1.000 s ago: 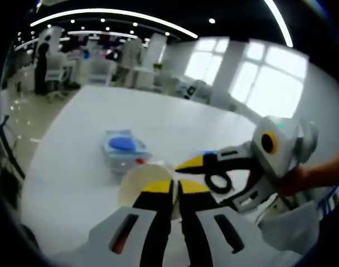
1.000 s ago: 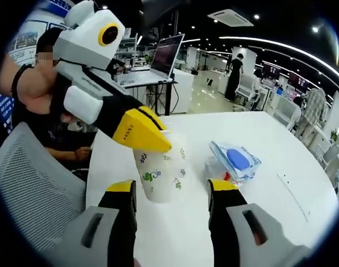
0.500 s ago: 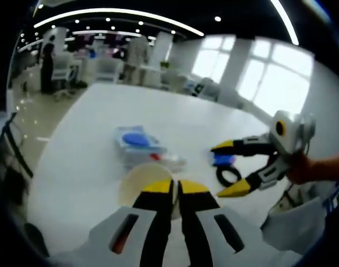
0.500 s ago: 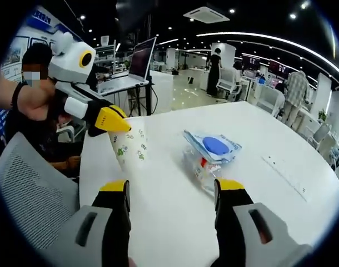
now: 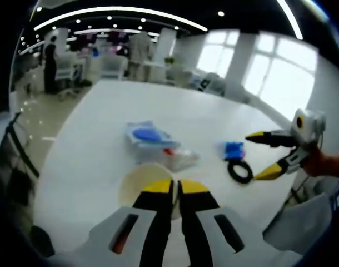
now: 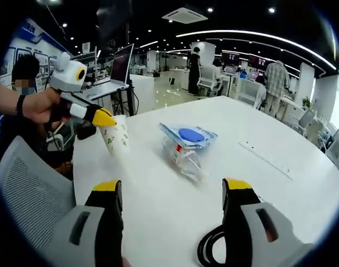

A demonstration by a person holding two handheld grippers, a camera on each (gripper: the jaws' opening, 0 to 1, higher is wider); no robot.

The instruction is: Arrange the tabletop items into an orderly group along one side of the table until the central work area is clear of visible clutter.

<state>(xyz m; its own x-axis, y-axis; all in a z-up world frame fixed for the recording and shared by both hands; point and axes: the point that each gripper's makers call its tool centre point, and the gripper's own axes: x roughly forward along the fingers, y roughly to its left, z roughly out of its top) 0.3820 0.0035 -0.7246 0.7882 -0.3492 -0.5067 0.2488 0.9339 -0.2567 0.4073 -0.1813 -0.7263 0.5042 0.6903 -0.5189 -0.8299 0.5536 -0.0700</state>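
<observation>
Cup pinched in left gripper (image 5: 175, 186), jaws pressed on rim of floral paper cup (image 6: 116, 137).
Right gripper (image 6: 172, 194) spread; black coiled cable (image 6: 209, 253) just beside its right jaw, nearer than clear plastic pouch (image 6: 183, 150) beyond.

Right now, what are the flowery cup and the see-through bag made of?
The cup looks like matte paper: thin, opaque white wall with printed flowers. The bag seems to be glossy soft plastic: clear and crinkled, with highlights; the contents show through. I can't be sure of either material.

Left tongs (image 5: 175, 186) clamped, right tongs (image 6: 172, 189) agape
</observation>
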